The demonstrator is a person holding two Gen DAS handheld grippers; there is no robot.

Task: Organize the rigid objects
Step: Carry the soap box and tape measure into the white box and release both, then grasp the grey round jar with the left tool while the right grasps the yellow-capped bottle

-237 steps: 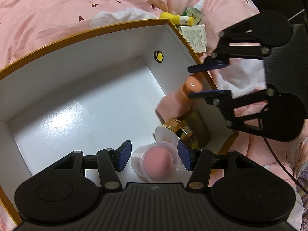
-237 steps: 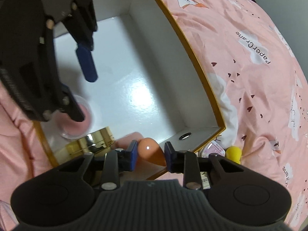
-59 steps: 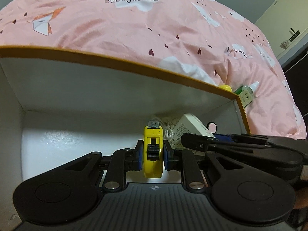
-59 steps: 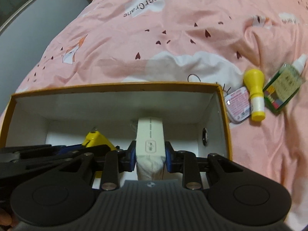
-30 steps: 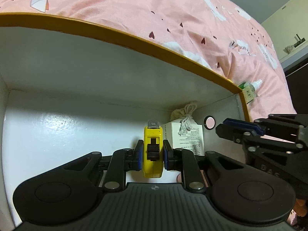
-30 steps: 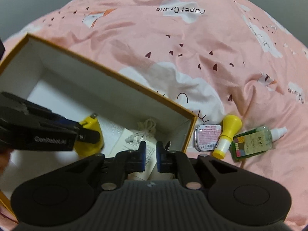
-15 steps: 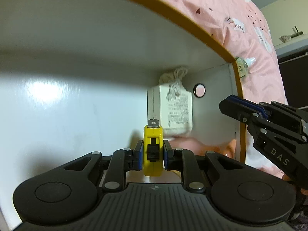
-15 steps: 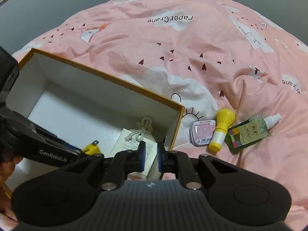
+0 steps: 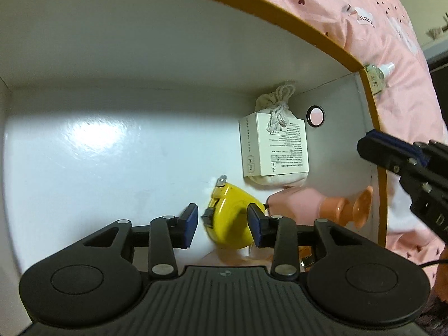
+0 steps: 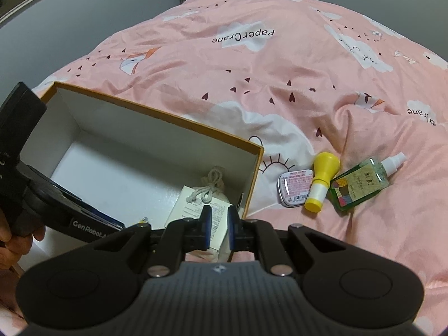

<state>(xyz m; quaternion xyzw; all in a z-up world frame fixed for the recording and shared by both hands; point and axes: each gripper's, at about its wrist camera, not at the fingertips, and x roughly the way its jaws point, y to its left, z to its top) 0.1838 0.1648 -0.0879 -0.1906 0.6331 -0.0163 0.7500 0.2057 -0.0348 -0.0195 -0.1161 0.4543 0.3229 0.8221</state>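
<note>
While the pink bedspread fills most of the right wrist view, the white box with its orange rim sits on the bed and serves as the reference for everything else. Inside the box, the left tongs hang with their blue pads apart, and the yellow tape measure lies on the box floor between them, close to the right-hand pad; whether it touches that pad cannot be told. Just beyond the tape measure, near the box's right end wall, a white carton rests on a cloth drawstring pouch, and a pink bottle with an orange cap lies against that same wall. The right tongs hover above the box's right end, pads nearly together with nothing between them. Outside the box, just past its right wall, lie a green spray bottle, a yellow-capped bottle and a small pink tin.
</note>
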